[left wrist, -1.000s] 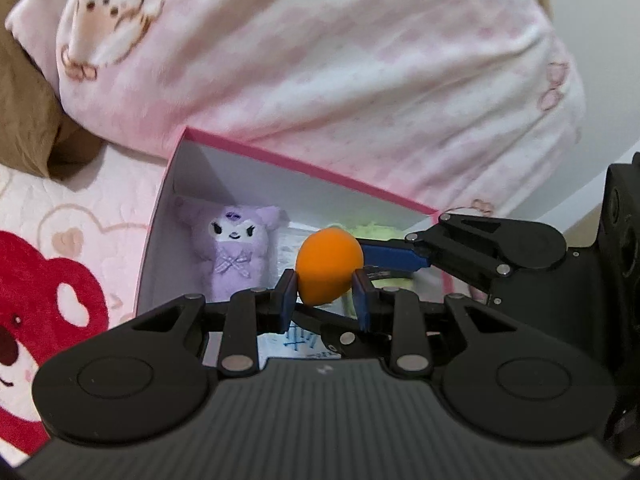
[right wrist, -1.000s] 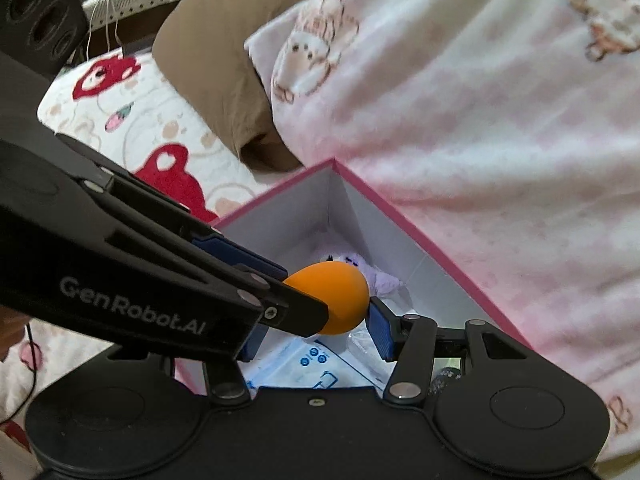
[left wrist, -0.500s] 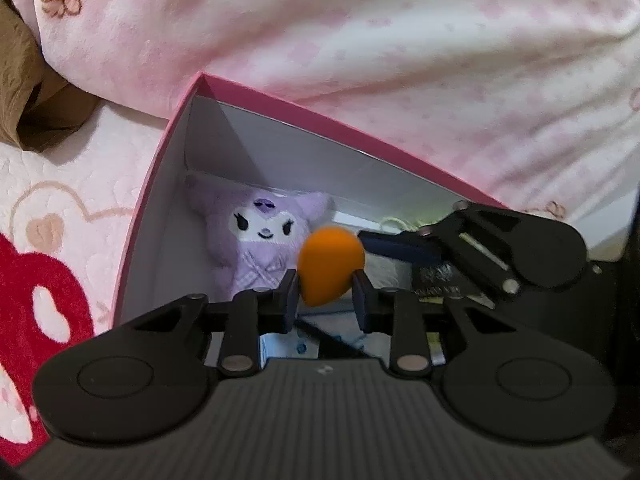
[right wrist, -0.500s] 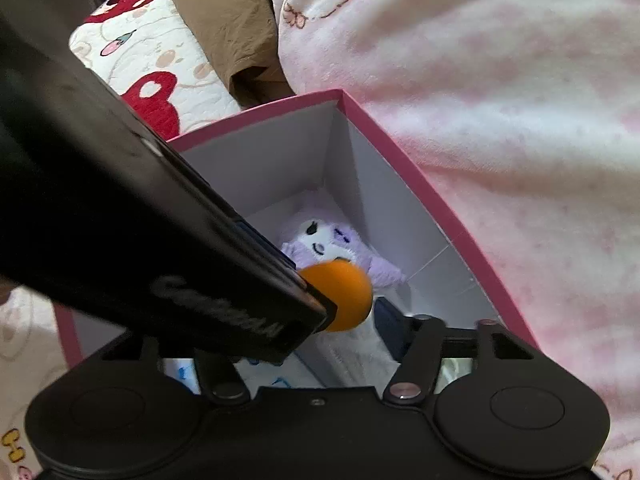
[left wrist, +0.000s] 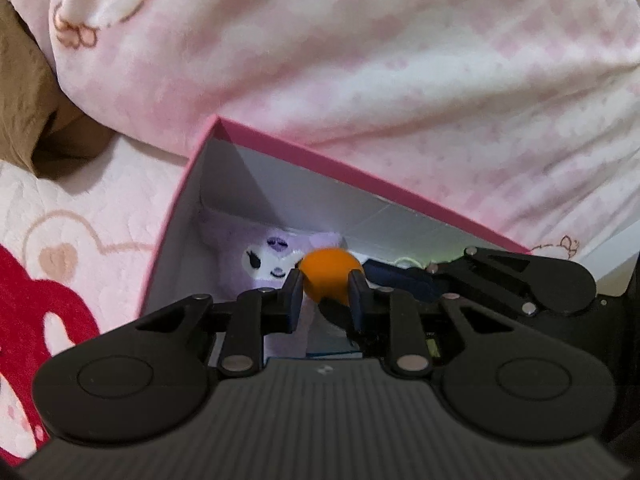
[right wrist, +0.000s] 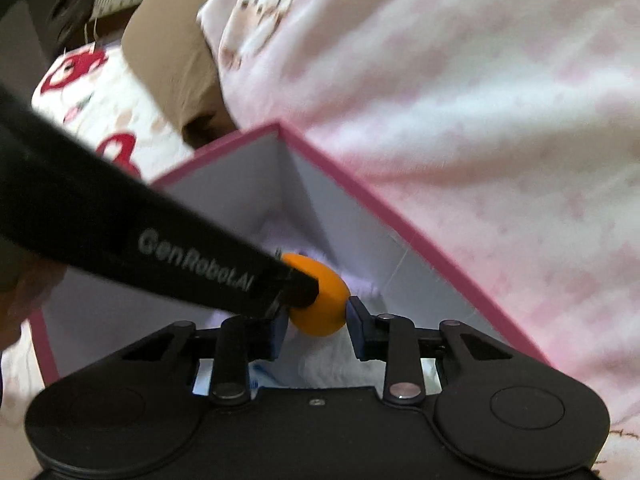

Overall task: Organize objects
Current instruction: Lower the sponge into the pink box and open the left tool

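While both grippers reach into an open pink-rimmed cardboard box with white inner walls (left wrist: 360, 176), a small orange egg-shaped soft ball (left wrist: 330, 278) sits pinched between the blue-padded fingers of the left gripper (left wrist: 326, 292), held above the box's contents. In the right wrist view the same ball (right wrist: 320, 300) also lies between the fingers of the right gripper (right wrist: 318, 326), which have come together on its sides, the right-hand pad touching it while the left gripper's black arm crosses in front. Just behind the ball, a lilac plush toy with a white face (left wrist: 264, 260) lies in the far corner of the box. The box rests on a bed, against a pink-and-white checked fleece blanket printed with cartoon animals (left wrist: 360, 60), beside a brown pillow (left wrist: 28, 100).
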### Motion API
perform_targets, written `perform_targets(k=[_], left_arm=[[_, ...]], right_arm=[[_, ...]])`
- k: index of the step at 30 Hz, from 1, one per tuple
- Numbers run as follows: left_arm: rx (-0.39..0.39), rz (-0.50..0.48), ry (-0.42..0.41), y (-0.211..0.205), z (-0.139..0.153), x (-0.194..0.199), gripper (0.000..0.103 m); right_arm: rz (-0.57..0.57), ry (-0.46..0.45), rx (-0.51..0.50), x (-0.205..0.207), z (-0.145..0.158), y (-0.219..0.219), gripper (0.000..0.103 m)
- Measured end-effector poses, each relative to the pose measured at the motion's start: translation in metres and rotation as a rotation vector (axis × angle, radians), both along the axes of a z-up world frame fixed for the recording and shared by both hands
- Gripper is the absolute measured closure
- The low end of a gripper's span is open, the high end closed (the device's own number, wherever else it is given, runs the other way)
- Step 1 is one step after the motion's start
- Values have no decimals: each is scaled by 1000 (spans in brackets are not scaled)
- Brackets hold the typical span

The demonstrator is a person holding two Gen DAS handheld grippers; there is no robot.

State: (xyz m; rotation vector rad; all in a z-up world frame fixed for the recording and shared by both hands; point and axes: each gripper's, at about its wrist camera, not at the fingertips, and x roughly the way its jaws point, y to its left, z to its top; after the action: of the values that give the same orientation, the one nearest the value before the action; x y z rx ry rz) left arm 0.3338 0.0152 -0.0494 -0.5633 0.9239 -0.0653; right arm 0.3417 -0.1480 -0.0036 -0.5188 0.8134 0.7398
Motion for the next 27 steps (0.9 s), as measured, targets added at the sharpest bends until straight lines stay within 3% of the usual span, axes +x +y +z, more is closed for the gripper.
perform_targets(k=[8,15,19,21,27], left_arm=[[31,12,0,5,10,5,81],[36,32,-3,6,11,-3,81],[79,40,-18,5,20,-8,79],[78,44,-22,6,23,-10,78],[100,32,-35,6,34,-16,75]], right_arm=[[-17,-25,20,2,-8,14,64],[-81,36,89,1,-9,4,57],[-107,71,137,2,-10,-5,57],[-131,81,146,9,-10,-7,64],[-143,94,161,17,-6,-10,62]])
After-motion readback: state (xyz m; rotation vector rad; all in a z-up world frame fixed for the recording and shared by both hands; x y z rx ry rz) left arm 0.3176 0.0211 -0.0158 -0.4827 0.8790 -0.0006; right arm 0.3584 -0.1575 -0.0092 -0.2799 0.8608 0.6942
